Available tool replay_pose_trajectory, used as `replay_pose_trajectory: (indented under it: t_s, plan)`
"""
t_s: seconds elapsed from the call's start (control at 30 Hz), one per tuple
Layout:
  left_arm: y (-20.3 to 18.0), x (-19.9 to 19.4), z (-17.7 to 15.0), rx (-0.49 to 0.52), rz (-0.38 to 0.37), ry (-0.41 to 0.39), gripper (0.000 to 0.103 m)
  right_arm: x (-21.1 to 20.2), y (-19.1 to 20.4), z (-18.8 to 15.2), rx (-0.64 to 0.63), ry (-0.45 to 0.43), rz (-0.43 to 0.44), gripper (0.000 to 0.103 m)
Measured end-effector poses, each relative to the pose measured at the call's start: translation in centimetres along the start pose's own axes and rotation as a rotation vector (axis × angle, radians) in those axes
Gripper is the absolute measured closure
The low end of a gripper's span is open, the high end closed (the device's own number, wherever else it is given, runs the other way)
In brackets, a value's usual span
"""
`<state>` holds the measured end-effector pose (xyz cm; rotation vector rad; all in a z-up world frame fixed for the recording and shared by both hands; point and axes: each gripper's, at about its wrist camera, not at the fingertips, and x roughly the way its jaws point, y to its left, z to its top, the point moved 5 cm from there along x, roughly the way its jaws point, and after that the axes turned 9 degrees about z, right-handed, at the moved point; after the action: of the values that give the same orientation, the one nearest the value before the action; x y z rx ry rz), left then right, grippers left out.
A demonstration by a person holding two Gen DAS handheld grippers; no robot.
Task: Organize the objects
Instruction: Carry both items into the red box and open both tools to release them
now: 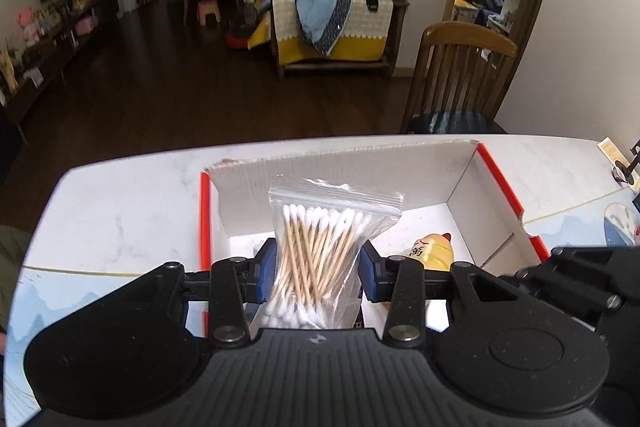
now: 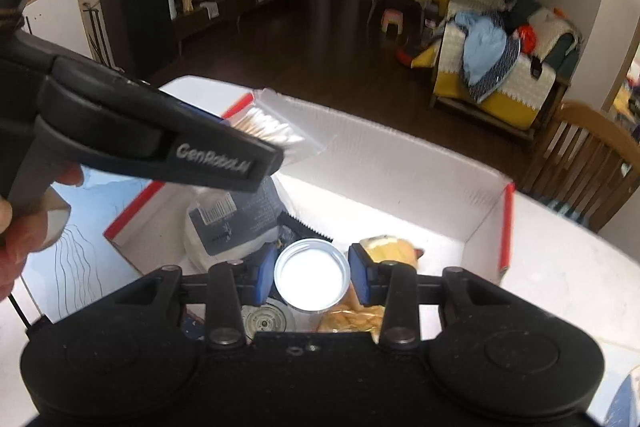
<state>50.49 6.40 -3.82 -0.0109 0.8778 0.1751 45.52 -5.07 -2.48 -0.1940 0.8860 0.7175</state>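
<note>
The left gripper [image 1: 319, 269] pinches a bag [image 1: 326, 247] of cotton swabs across its lower half, the blue fingers [image 1: 267, 269] pressed into the plastic on both sides; the hold is low so the zip edge stands up and the bag hangs clear above the box [image 1: 460, 187], which looks like the drop point; in the right wrist view the bag [image 2: 276, 129] pokes out past the left gripper over the box's far left corner, off the floor of the box.

The right gripper [image 2: 312, 275] has its fingers [image 2: 362, 275] to either side of a round white-topped jar [image 2: 313, 275]; the pads look close to or against its rim, so I judge it gripped, though contact on the left side is hard to confirm; the jar sits over the near part of the box, above other contents.

The box [image 2: 400, 163] rests on the pale marble surface [image 1: 120, 203], its red-edged walls folded up and open at the top, which suits a loose collection; already inside are a yellow figurine [image 1: 432, 251] at the near right, a pouch [image 2: 236, 215] with a dark label at the left, and a small disc [image 2: 264, 321] near the jar.

Both hands converging on one box suggests the task is at the depositing step; the crowded near half argues for setting the bag toward the far, barer floor.
</note>
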Motion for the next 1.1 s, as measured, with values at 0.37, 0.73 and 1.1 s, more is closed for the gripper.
replay_pose_trajectory:
  t_s: [0.37, 0.73, 1.1]
  plan:
    - [-1.2, 4.8, -0.6, 0.054, 0.006, 0.065, 0.063, 3.7, -0.7, -1.4, 0.091, 0.105, 0.012, 0.065]
    - [-3.3, 8.0, -0.8, 0.122, 0.004, 0.115, 0.063, 4.4, -0.4, -2.8, 0.117, 0.130, 0.011, 0.065]
    - [-3.8, 9.5, -1.9, 0.134, 0.016, 0.187, 0.059, 3.9, 0.0, -2.9, 0.125, 0.123, 0.028, 0.057]
